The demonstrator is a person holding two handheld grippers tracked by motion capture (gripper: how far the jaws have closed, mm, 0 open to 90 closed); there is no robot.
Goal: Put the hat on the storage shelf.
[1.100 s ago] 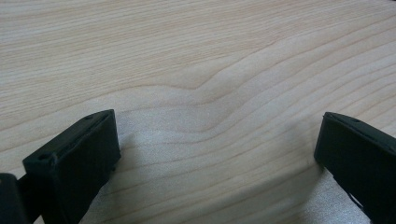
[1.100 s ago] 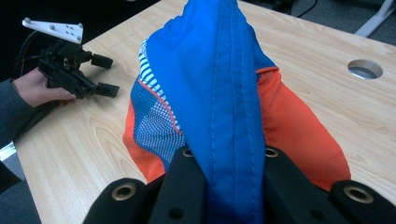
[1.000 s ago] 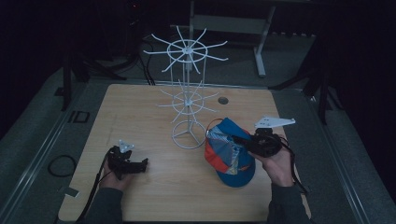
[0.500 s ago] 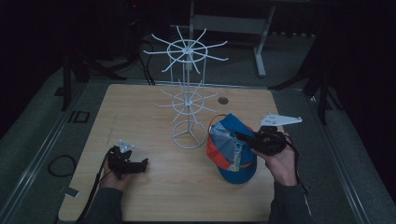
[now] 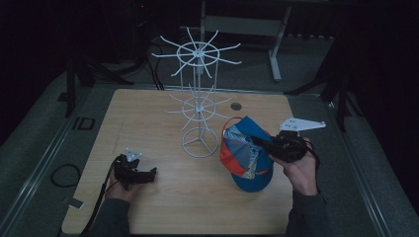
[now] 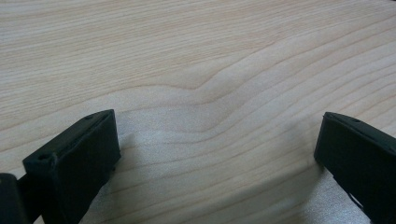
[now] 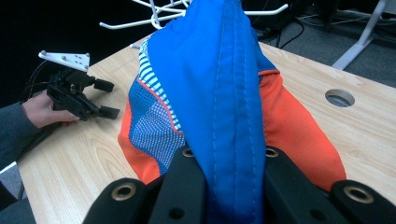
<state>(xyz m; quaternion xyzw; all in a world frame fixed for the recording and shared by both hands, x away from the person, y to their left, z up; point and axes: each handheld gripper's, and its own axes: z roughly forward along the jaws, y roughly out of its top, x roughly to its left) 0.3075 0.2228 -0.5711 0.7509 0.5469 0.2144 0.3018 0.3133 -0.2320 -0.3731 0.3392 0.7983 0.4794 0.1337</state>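
Jaws of the right gripper (image 7: 226, 186) pinch the blue cap (image 7: 224, 88); left gripper (image 5: 148, 173) jaws gape wide over bare table (image 6: 196, 60).

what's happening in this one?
A person works two handheld grippers at a wooden table. The right gripper has its jaws shut on a fold of a blue and orange cap, which sits just right of a white wire rack standing mid-table. The left gripper rests low over bare wood at the table's left, jaws open with nothing between them. The cap is not yet on the rack.
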